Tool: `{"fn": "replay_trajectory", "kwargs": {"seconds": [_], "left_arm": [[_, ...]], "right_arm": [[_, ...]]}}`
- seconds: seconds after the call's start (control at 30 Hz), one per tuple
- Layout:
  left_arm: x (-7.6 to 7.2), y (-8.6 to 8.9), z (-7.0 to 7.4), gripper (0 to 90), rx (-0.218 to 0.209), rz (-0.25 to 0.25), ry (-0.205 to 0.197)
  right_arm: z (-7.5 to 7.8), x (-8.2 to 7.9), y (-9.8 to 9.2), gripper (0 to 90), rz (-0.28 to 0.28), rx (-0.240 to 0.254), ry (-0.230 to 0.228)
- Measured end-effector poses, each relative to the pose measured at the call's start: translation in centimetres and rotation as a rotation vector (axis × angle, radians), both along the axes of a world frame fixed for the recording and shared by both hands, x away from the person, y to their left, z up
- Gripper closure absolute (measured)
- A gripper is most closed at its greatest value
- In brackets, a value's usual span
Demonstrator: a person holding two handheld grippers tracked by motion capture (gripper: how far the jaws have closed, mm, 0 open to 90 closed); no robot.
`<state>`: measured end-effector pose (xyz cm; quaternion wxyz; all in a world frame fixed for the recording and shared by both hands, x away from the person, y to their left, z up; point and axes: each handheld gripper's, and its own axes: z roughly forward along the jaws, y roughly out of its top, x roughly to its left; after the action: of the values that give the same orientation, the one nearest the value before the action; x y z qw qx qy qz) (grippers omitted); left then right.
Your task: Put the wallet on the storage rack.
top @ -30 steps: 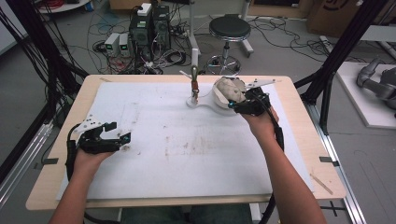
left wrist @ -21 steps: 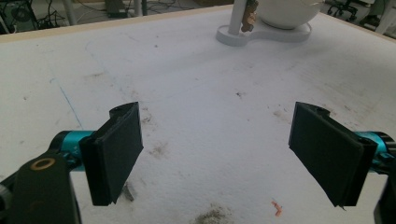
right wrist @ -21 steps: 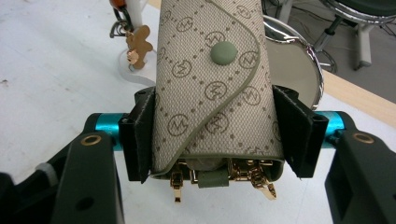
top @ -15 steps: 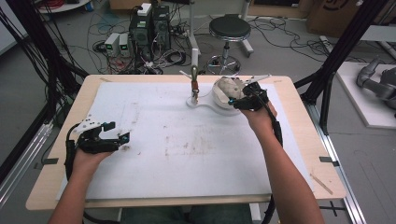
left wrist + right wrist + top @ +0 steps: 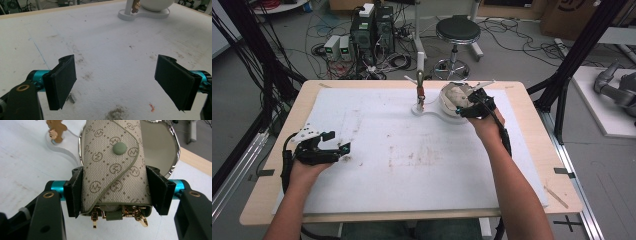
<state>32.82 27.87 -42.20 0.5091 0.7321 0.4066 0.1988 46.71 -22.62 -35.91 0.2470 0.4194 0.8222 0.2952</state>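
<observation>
A beige monogram pouch (image 5: 115, 162) with a green snap button and gold clasps (image 5: 137, 216) at its near end sits between my right gripper's (image 5: 116, 192) jaws, which are shut on its two sides. The pouch hangs over a white bowl (image 5: 155, 145) with a shiny rim. In the high view the right gripper (image 5: 469, 106) holds the pouch (image 5: 456, 95) at the bowl (image 5: 446, 106) near the table's far edge. My left gripper (image 5: 343, 149) rests at the table's left, open, with nothing between its pads (image 5: 62, 82).
The bowl stands on a white flat base (image 5: 432, 111) that also carries a post with a small brown figure (image 5: 420, 92). The white mat (image 5: 412, 160) is smudged with dirt. A stool (image 5: 457, 30) and computers stand on the floor beyond the table.
The right gripper has shifted a little to the left and down over the bowl, with the pouch still in it. The left hand has stayed in place.
</observation>
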Motion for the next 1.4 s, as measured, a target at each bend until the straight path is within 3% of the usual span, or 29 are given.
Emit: {"fn": "replay_trajectory", "kwargs": {"seconds": [0.43, 0.8, 1.13, 1.23, 1.4], "left_arm": [[0.0, -0.1, -0.2, 17.4, 0.008, -0.003, 0.008], [0.1, 0.0, -0.3, 17.5, 0.012, -0.003, 0.011], [0.1, -0.2, -0.2, 17.5, 0.012, -0.013, 0.007], [0.1, -0.2, -0.2, 17.5, 0.014, -0.013, 0.008], [0.1, -0.2, -0.2, 17.5, 0.013, -0.013, 0.007]], "right_arm": [[-0.7, 2.0, 0.9, 37.2, -0.04, -0.049, 0.019], [-1.2, 2.6, 0.9, 33.5, -0.06, -0.043, 0.011], [0.2, 1.0, 0.8, 24.2, -0.036, -0.031, -0.074], [0.4, 0.1, 0.2, 22.2, -0.028, -0.01, -0.083], [0.9, -0.8, -0.7, 20.9, -0.03, 0.009, -0.051]]}}
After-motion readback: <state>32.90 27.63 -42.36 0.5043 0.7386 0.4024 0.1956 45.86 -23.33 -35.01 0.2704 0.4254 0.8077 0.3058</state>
